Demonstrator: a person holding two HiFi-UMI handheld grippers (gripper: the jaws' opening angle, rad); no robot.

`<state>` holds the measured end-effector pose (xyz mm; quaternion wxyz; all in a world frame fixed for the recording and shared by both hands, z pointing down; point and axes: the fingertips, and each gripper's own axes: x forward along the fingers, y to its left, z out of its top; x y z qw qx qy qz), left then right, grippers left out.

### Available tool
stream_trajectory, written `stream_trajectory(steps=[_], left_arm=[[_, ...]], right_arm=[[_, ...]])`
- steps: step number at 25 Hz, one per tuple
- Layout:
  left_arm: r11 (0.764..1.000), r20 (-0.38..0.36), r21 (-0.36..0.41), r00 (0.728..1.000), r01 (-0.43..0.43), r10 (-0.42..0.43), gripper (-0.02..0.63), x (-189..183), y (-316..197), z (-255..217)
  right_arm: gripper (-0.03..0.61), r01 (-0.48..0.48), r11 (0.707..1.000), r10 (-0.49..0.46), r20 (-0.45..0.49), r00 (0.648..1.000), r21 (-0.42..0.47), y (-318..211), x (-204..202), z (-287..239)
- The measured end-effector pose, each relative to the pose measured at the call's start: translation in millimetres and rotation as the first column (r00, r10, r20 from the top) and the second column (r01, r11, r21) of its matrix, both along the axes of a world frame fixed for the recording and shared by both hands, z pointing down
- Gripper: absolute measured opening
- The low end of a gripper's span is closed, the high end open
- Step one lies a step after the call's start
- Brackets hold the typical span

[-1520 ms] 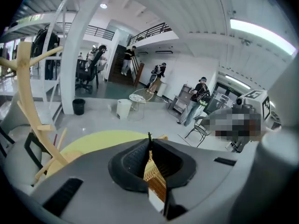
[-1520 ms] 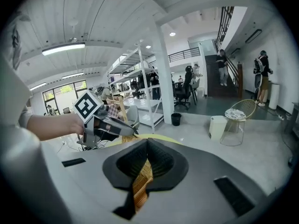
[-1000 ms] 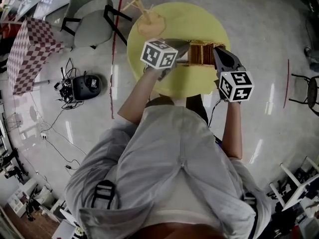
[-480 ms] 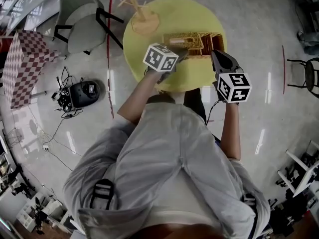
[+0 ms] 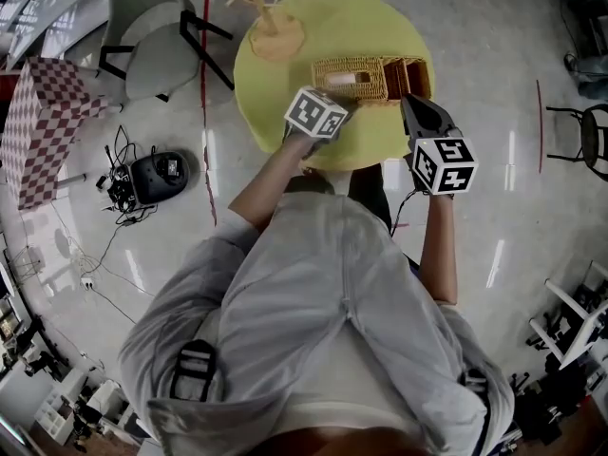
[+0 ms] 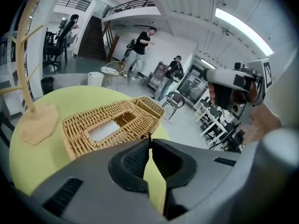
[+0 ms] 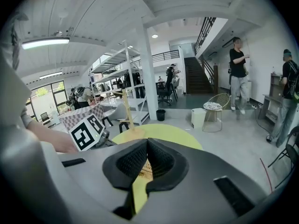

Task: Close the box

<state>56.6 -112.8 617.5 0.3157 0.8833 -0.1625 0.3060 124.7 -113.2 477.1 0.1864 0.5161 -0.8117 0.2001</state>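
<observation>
A woven wicker box (image 5: 350, 79) lies on the round yellow table (image 5: 285, 98); its flat top has a rectangular slot. A smaller wicker section (image 5: 408, 72) adjoins its right end. In the left gripper view the box (image 6: 110, 125) lies just beyond the jaws. My left gripper (image 5: 344, 101) hangs at the box's near left corner, shut with nothing in it, its tips (image 6: 149, 138) meeting. My right gripper (image 5: 410, 103) is near the box's right end, also shut and empty (image 7: 147, 142). I cannot tell whether either touches the box.
A wooden branch stand (image 5: 269, 28) on a flat base stands at the table's far left. A grey chair (image 5: 157, 46), a checkered box (image 5: 43, 112) and a black device with cables (image 5: 157, 174) are on the floor to the left. People stand far off.
My left gripper has drawn back from the box toward the near table edge, and more of the wicker top now shows. The right gripper stays about where it was.
</observation>
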Motion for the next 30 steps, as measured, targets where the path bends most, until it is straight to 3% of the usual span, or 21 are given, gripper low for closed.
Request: stream_trajectory(steps=[6, 11, 15, 18, 20, 24, 27, 30], left_arm=[[1.0, 0.029, -0.016, 0.999, -0.017, 0.018, 0.046, -2.6, 3.2, 21.7], [0.997, 0.034, -0.002, 0.996, -0.081, 0.081, 0.048, 2.6, 7.9, 23.3], [0.988, -0.019, -0.05, 0.989, -0.145, 0.144, 0.183, 2.1, 16.7, 17.3], [0.988, -0.02, -0.029, 0.988, -0.151, 0.151, 0.189, -14.9, 8.5, 9.7], [0.99, -0.024, 0.015, 0.99, -0.137, 0.137, 0.182, -27.6, -4.1, -2.1], [0.984, -0.06, 0.165, 0.995, -0.068, 0.079, 0.073, -47.1, -40.0, -43.4], [0.962, -0.116, 0.272, 0.993, 0.003, 0.029, 0.043, -58.4, -65.3, -83.8], [0.923, -0.19, 0.378, 0.982, 0.072, 0.001, 0.035, -66.6, -84.8, -134.2]], right_arm=[[0.023, 0.004, 1.0, -0.004, -0.005, 1.0, -0.005, -5.1, -6.2, 6.2], [0.023, 0.003, 1.0, -0.003, -0.001, 1.0, -0.002, -11.9, -9.4, 10.3], [0.023, 0.006, 1.0, -0.006, 0.006, 1.0, 0.018, -21.7, -14.6, 7.0], [0.023, 0.006, 0.999, -0.006, 0.004, 1.0, 0.04, -29.8, -18.0, -3.4], [0.023, 0.006, 0.998, -0.006, -0.003, 1.0, 0.058, -35.9, -19.2, -12.0], [0.023, 0.015, 0.994, -0.013, -0.025, 1.0, 0.11, -50.3, -23.7, -34.4], [0.023, 0.029, 0.986, -0.023, -0.039, 0.999, 0.162, -58.1, -28.7, -56.5], [0.023, 0.043, 0.975, -0.03, -0.063, 0.998, 0.218, -65.1, -32.8, -82.2]])
